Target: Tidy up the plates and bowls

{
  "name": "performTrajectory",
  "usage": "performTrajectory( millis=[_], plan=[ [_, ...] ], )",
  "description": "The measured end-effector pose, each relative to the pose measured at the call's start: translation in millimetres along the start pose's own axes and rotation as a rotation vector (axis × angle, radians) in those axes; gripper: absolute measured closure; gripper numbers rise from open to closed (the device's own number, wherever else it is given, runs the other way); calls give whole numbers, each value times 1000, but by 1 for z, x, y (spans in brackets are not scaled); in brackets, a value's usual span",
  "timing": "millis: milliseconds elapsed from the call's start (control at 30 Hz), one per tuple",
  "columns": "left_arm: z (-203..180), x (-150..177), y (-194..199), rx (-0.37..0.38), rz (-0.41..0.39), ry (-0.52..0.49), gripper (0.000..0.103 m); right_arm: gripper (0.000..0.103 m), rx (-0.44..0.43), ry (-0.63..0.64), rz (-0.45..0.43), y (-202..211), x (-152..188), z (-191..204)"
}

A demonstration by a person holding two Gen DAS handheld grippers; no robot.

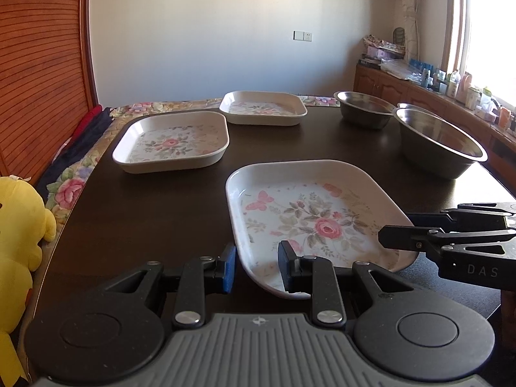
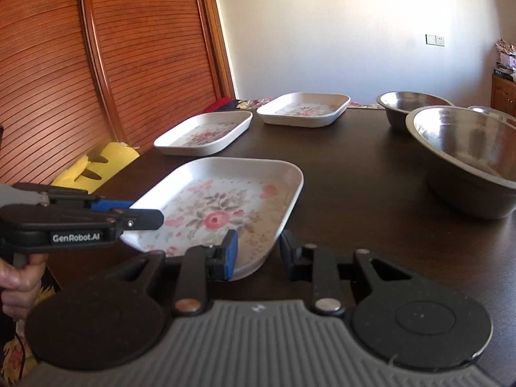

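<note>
Both grippers, left gripper [image 1: 256, 266] and right gripper [image 2: 258, 254], stand parted astride the floral plate's [image 1: 309, 213] near rim, contact unclear, while a third bowl [image 1: 416, 107] hides at two o'clock.

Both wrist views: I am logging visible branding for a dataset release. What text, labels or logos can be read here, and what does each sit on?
"DAS" on the side of the right gripper, seen from the left wrist; it may be cut off.
"GenRobot.AI" on the side of the left gripper, seen from the right wrist.
Bottles and boxes on the counter by the window: labels too small and blurred to read.
Floral plates and metal bowls: no text.
</note>
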State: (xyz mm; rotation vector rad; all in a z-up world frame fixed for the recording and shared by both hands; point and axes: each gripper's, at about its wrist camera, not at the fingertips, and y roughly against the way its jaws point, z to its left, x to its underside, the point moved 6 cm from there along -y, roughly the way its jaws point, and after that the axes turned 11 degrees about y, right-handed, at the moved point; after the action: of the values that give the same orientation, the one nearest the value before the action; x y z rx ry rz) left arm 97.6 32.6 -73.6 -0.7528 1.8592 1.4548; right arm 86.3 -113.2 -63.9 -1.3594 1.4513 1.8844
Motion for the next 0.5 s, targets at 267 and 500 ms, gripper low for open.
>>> performTrajectory(
  millis=[267, 500],
  plan=[
    [6, -1, 2, -5, -18, 18, 72, 72, -7, 10, 3, -1, 3, 1],
    [15, -7, 10, -26, -44, 38, 62, 72, 13, -2, -31, 9, -5, -7]
  ],
)
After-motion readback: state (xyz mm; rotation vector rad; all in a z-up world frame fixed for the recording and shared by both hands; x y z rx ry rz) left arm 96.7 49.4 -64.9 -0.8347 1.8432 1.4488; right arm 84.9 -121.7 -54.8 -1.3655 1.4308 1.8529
